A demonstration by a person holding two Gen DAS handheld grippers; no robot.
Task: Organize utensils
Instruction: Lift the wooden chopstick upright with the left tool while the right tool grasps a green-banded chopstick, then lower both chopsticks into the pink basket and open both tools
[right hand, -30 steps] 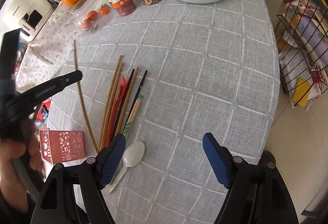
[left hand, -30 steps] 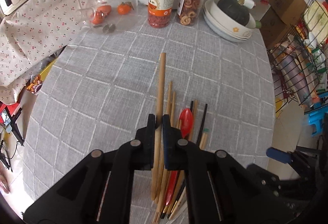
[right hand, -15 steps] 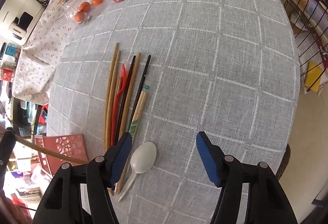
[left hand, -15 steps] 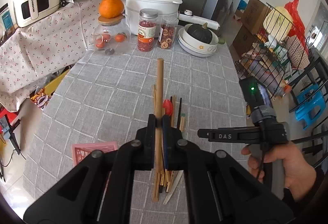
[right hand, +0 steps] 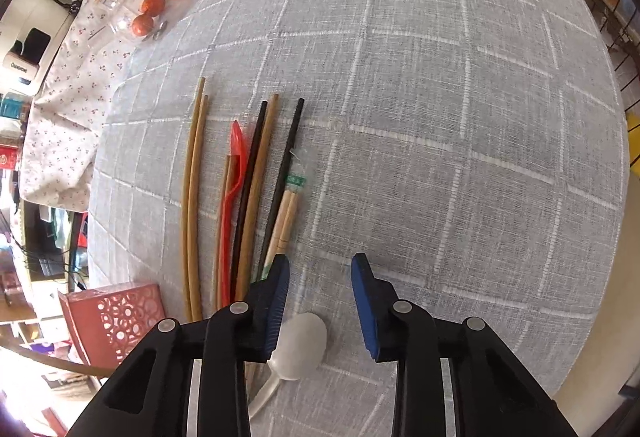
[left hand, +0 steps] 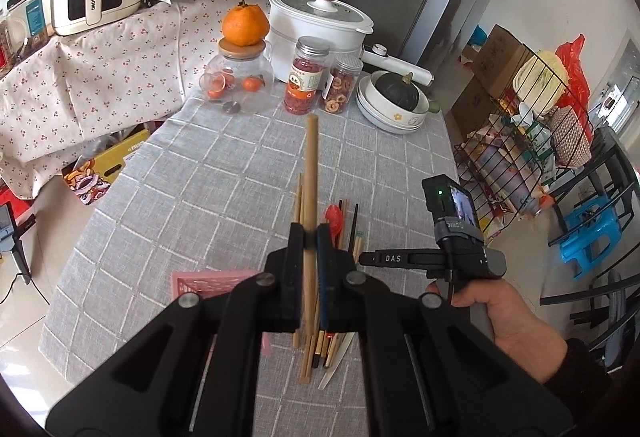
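My left gripper (left hand: 310, 233) is shut on a long wooden chopstick (left hand: 310, 165) and holds it well above the table. Below it lies the utensil pile (left hand: 332, 221), with the pink holder (left hand: 208, 281) to its left. In the right wrist view, wooden chopsticks (right hand: 194, 193), a red spoon (right hand: 232, 193), black chopsticks (right hand: 280, 181), wrapped chopsticks (right hand: 286, 213) and a white spoon (right hand: 300, 345) lie side by side on the grey cloth. My right gripper (right hand: 320, 269) is open and empty, low over the white spoon. The red holder (right hand: 116, 321) stands at the left.
At the table's back stand a glass jar with oranges (left hand: 238, 85), two snack jars (left hand: 306, 75), a white pot (left hand: 316, 21) and stacked bowls with a squash (left hand: 394, 99). A wire rack (left hand: 520, 141) stands to the right of the table.
My left gripper has risen high above the table with the wooden chopstick. My right gripper has moved down and forward towards the white spoon, and its jaws have narrowed somewhat.
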